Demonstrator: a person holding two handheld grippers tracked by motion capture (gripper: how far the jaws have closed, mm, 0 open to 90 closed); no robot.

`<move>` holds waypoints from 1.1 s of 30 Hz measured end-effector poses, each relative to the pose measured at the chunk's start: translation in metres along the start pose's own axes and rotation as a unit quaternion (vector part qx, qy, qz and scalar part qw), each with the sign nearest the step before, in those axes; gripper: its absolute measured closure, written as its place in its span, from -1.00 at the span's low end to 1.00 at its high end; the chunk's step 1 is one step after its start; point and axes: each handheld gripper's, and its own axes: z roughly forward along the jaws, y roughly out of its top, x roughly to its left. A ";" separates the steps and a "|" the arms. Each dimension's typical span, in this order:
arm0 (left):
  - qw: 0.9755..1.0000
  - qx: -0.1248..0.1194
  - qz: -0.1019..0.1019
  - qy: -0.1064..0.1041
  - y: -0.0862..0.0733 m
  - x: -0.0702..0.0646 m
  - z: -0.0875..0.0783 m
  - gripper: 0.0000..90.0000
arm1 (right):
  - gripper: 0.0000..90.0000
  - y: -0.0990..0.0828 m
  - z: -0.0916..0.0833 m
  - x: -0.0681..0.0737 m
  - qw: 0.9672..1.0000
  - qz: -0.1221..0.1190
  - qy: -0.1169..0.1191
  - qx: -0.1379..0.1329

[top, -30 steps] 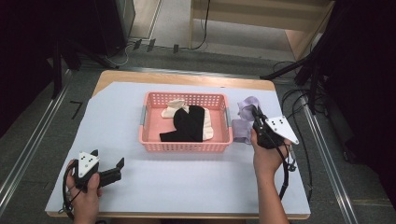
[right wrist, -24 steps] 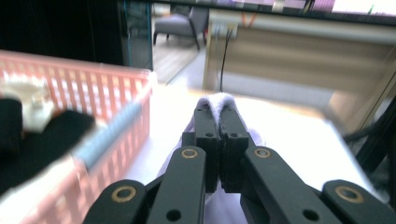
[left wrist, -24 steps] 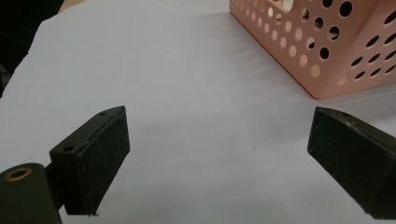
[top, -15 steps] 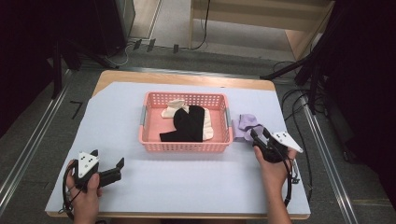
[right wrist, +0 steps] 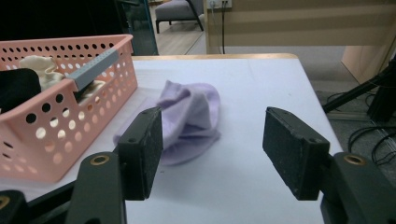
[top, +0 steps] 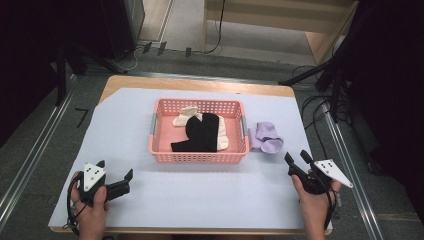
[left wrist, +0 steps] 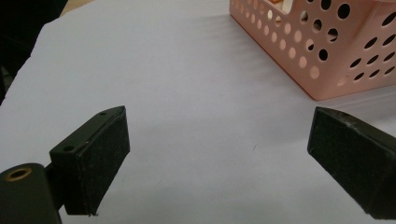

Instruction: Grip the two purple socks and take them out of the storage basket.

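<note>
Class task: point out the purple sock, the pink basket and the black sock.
purple sock (top: 267, 139), high view, middle of the bundle.
pink basket (top: 197, 158), high view, near wall.
black sock (top: 202, 132), high view, its middle.

The left gripper (top: 116, 173) sits at seven o'clock, jaws spread wide and empty. The right gripper (top: 296, 158), at four o'clock, has just been opening, nothing between its jaws.
</note>
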 end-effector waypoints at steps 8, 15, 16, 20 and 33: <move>1.000 -0.001 0.004 0.002 0.000 0.000 -0.001 -0.86 | -0.18 -0.020 -0.026 -0.019 1.000 0.020 -0.003 -0.001; 1.000 -0.001 0.006 0.002 0.000 0.000 -0.001 -0.86 | -0.31 -0.032 -0.047 -0.033 1.000 0.025 -0.013 -0.003; 1.000 -0.001 0.006 0.002 0.000 0.000 -0.001 -0.86 | -0.35 -0.032 -0.050 -0.034 1.000 0.022 -0.015 -0.001; 1.000 -0.001 0.006 0.003 0.000 -0.001 -0.001 -0.86 | -0.49 -0.036 -0.058 -0.038 0.999 0.026 -0.006 -0.018; 1.000 0.006 0.006 0.003 0.001 -0.001 0.001 -0.86 | -0.65 -0.038 -0.055 -0.022 0.999 -0.034 -0.042 -0.001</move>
